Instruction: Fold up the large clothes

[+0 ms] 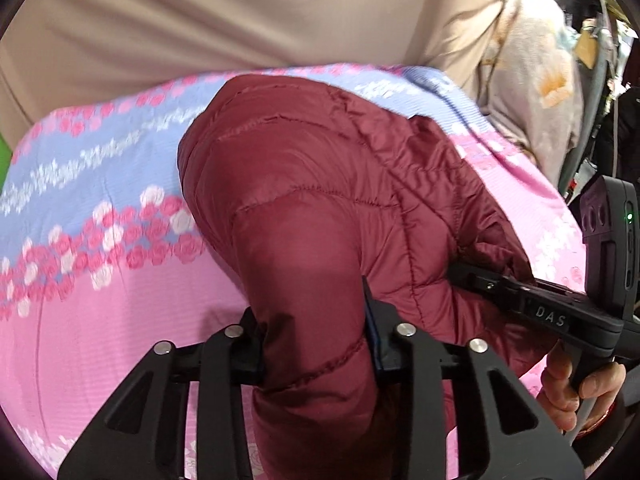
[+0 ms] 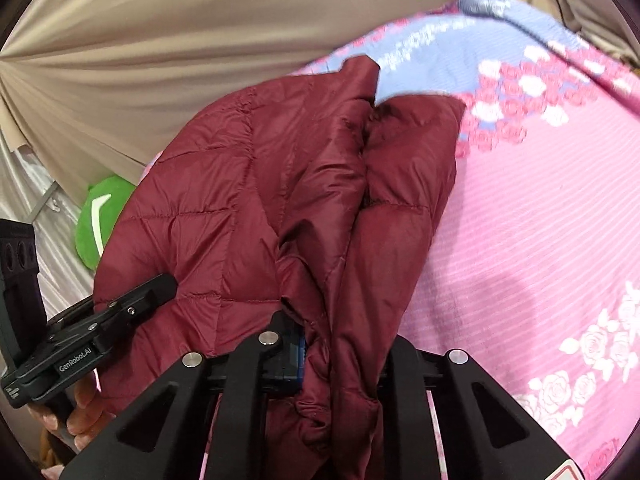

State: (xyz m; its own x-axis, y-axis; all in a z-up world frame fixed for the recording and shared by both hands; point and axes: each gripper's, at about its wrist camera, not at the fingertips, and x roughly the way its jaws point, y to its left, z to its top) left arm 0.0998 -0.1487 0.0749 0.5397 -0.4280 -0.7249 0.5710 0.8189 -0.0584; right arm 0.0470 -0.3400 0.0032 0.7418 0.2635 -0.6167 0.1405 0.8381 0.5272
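Note:
A dark red quilted puffer jacket (image 1: 320, 184) lies bunched on a bed with a pink and blue floral sheet (image 1: 100, 292). My left gripper (image 1: 314, 340) is shut on a thick fold of the jacket, near the front. My right gripper (image 2: 344, 344) is shut on gathered folds of the same jacket (image 2: 248, 184). Each gripper shows in the other's view: the right one (image 1: 472, 276) pushes into the jacket from the right, the left one (image 2: 160, 286) from the left.
A beige curtain (image 1: 240, 12) hangs behind the bed. A floral blanket (image 1: 532, 76) lies at the far right. A green plush toy (image 2: 100, 220) sits at the bed's left edge. The pink sheet (image 2: 520, 240) stretches to the right of the jacket.

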